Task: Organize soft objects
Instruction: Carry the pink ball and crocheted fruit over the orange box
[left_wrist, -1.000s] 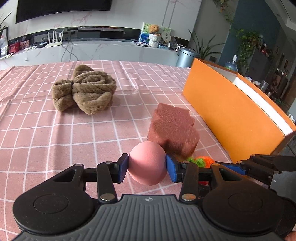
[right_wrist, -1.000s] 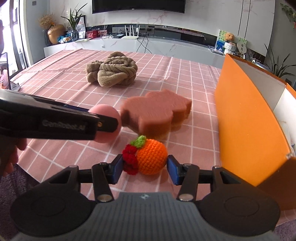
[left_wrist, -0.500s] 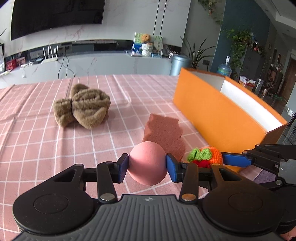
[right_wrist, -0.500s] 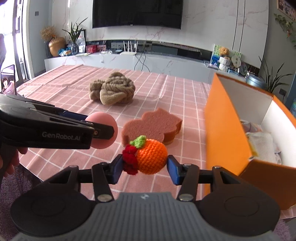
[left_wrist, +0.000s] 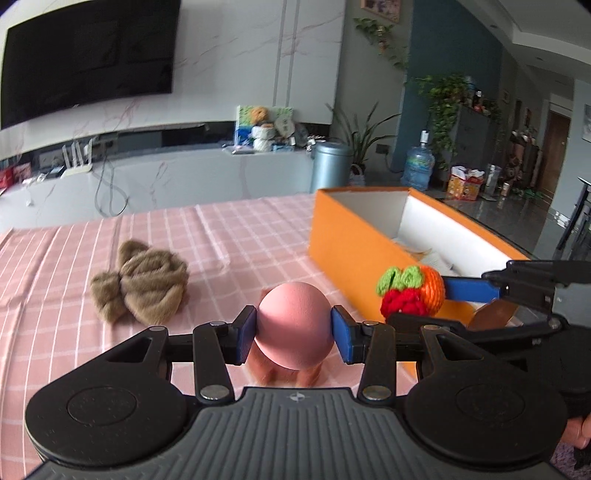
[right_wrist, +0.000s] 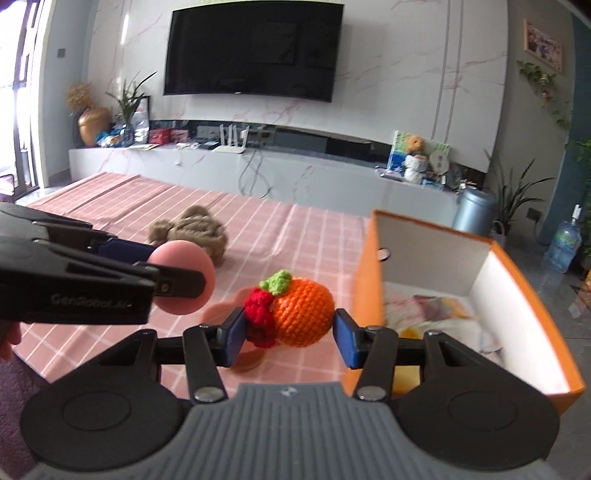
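The left gripper (left_wrist: 293, 334) pinches a round pink foam ball (left_wrist: 293, 325). The right gripper (right_wrist: 290, 334) pinches an orange knitted fruit (right_wrist: 301, 312). Both are lifted, probably to drop into the open orange cardboard box (right_wrist: 364, 275) at two o'clock.

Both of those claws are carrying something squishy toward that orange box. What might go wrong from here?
The pink ball is round and smooth, pinched only at its sides by the left gripper, so it might slip out. The right gripper with the crocheted orange rides close beside it, so they may bump. Either load might clip the orange box wall.
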